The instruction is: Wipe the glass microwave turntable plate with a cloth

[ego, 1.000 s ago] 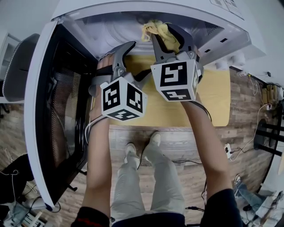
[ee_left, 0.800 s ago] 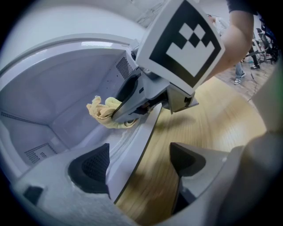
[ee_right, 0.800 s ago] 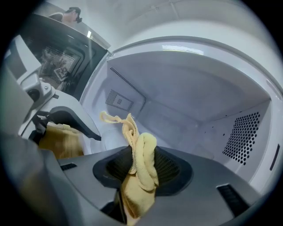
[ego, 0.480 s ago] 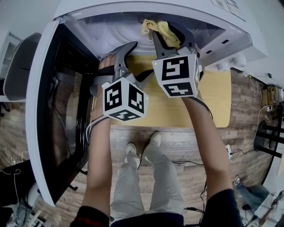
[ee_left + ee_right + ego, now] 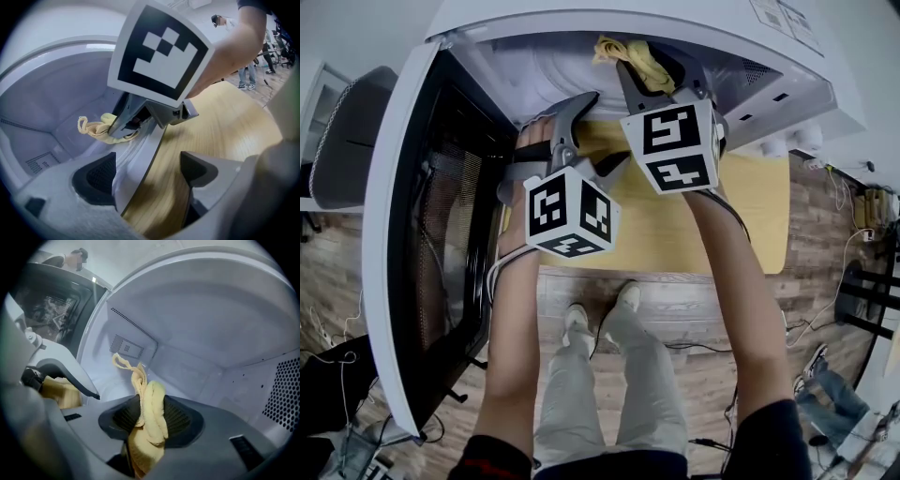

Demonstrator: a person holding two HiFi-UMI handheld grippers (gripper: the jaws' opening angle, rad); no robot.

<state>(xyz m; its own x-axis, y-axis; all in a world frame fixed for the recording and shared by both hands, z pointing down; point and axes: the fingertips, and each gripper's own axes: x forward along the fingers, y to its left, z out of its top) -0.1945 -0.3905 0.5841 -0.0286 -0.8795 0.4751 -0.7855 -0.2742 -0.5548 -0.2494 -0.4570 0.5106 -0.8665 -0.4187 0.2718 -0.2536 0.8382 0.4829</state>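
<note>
**mike_t:** So where's everything at? Is the wiping actually happening?

**rin:** Not that I can see. The right gripper (image 5: 150, 420) has its jaws clamped on a crumpled yellow cloth (image 5: 152, 404), which bunches up between the ribbed pads and sticks out the front. It's pushed deep into the cavity of the white microwave oven (image 5: 694, 21), and the dark-windowed door (image 5: 422, 234) is swung wide to the left, presumably to give both arms room.

**mike_t:** And the left one?

**rin:** The left gripper (image 5: 149, 171) has its jaws apart with nothing gripped. The microwave's pale front lip (image 5: 140, 164) runs between them, with the light wooden tabletop (image 5: 225, 126) on the far side. My guess is it's parked there ready to steady things while the cloth hand works.

**mike_t:** The glass turntable plate?

**rin:** Honestly I can't pick it out. If it's in there, it's on the cavity floor under the cloth, and clear glass on white just vanishes.

**mike_t:** Any brand or text?

**rin:** Nothing readable. There's print on the control panel (image 5: 783, 17) and a sticker on the inner wall (image 5: 40, 162), both too small. The cubes only carry black-and-white square patterns.
</note>
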